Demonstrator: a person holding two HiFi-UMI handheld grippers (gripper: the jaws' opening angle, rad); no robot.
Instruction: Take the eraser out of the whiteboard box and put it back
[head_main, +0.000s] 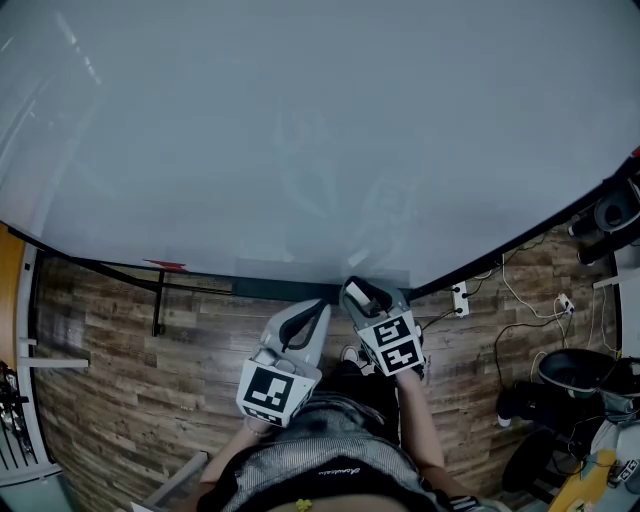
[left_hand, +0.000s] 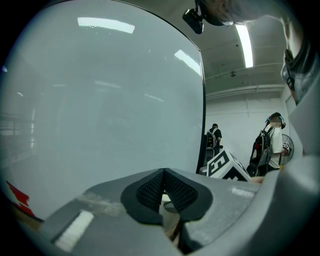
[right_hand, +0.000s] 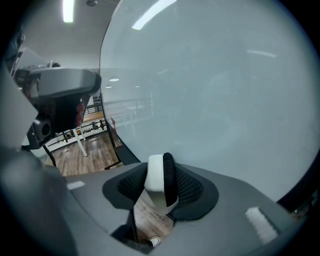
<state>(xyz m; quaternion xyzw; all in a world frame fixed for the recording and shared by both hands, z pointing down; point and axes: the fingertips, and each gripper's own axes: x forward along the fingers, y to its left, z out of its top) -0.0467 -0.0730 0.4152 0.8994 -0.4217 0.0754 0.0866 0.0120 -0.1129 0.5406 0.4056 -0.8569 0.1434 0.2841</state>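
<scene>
- Leftmost, the left gripper (left_hand: 163, 174) has its jaws pressed together on nothing, close to the whiteboard (left_hand: 100, 100).
- Just beside it, the right gripper (right_hand: 161, 175) pinches the eraser (right_hand: 155, 181), its white back and black felt standing edge-on between the jaws, near the whiteboard's lower edge, above the wooden floor (right_hand: 85, 155).

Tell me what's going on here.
A person stands facing a whiteboard with a gripper in each hand. The right gripper is shut on the eraser, which stands on edge between its pads, close to the board's lower edge. The left gripper has its jaws together with nothing in them. I can't make out the box clearly.
</scene>
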